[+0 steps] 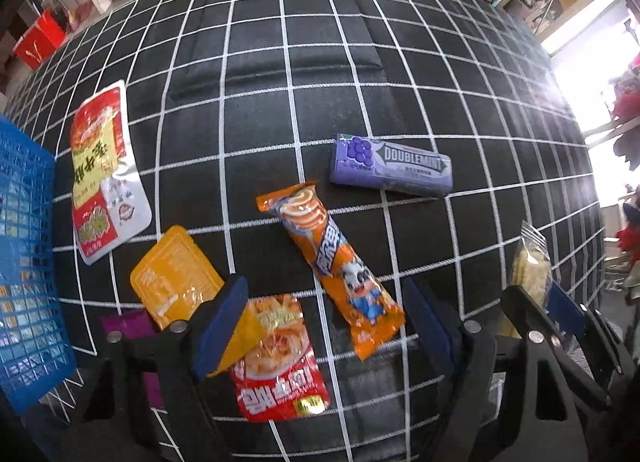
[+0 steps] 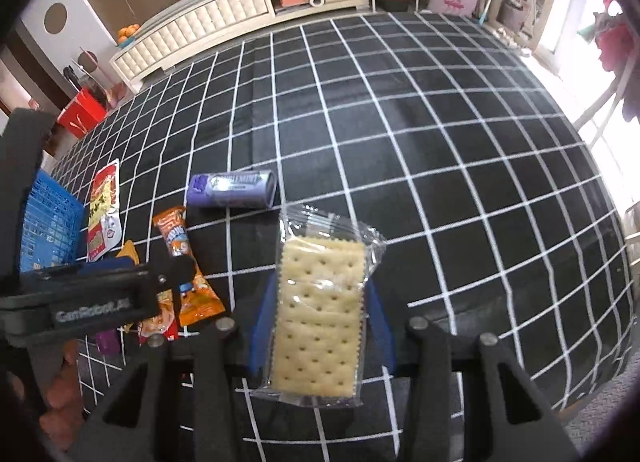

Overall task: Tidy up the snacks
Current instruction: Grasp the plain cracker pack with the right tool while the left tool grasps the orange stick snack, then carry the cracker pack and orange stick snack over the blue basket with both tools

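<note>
In my right wrist view, the right gripper [image 2: 320,326] is closed on a clear-wrapped cracker pack [image 2: 320,314]; its blue pads press both long sides, and the pack stands up through the lower middle of the frame, above the black cloth with a white grid [image 2: 440,133] that covers the worktop. In my left wrist view, the left gripper [image 1: 324,326] has its jaws spread wide and grips nothing, hovering over the snacks at the bottom centre. A red noodle-print packet [image 1: 280,362] lies between the pads, and an orange stick pack with a cartoon cow [image 1: 332,258] runs diagonally from the centre down to the right pad. One corner of a yellow sachet [image 1: 172,274] sits in front of the left pad [image 1: 220,326]; I cannot tell whether they touch. A purple Doublemint gum pack [image 1: 392,165] lies right of centre, apart from the rest. A red, yellow and white pouch [image 1: 104,169] lies at the left, just beside a blue mesh basket [image 1: 24,262] at the left edge. A bit of purple wrapper [image 1: 124,322] shows at the lower left, mostly hidden behind the gripper body. The cracker pack appears again at the right edge of this view, gripped by the other tool.
</note>
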The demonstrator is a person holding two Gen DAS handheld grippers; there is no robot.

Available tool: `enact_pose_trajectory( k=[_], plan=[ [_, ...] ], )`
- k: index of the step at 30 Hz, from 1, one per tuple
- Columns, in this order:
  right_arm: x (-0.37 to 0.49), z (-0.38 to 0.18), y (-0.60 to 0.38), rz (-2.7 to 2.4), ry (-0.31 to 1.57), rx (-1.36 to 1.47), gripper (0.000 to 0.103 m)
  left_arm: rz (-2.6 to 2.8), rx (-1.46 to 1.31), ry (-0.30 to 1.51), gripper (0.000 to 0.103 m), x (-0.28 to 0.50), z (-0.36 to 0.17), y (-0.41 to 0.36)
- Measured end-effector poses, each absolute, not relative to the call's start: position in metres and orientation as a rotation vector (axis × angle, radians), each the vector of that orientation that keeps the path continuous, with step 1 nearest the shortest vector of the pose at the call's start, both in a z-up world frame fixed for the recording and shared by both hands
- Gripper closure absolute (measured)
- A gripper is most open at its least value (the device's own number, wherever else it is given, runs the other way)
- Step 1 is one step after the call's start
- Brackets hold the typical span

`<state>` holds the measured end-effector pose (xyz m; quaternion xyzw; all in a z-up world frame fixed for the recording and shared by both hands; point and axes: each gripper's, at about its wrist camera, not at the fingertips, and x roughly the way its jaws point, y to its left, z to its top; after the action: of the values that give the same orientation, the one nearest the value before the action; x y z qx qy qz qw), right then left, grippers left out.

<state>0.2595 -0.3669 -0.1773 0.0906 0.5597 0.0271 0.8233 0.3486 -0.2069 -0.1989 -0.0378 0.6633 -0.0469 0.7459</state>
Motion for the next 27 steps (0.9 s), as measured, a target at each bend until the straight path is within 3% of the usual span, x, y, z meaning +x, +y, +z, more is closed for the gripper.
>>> enact_pose_trajectory(
  k=[5, 7, 12, 21, 27],
  plan=[
    [0.264, -0.184, -0.368, 0.083, 1.193, 0.214, 0.054, -0.091, -0.043, 1.478, 0.051, 0.361, -0.220, -0.221],
    [0.265, -0.184, -0.369, 0.088, 1.192, 0.217, 0.054, -0.085, -0.042, 1.487, 0.073, 0.363, -0.227, -0.223],
    [0.264, -0.179, -0.371, 0.086, 1.190, 0.215, 0.054, -0.109, 0.003, 1.461, 0.089, 0.359, -0.234, -0.230],
    [0.252, -0.141, -0.345, 0.084, 1.137, 0.151, 0.054, -0.152, 0.066, 1.370, 0.089, 0.330, -0.200, -0.225],
    [0.241, -0.101, -0.316, 0.129, 1.081, 0.124, 0.054, -0.197, 0.037, 1.303, 0.089, 0.305, -0.150, -0.189]
  ],
)
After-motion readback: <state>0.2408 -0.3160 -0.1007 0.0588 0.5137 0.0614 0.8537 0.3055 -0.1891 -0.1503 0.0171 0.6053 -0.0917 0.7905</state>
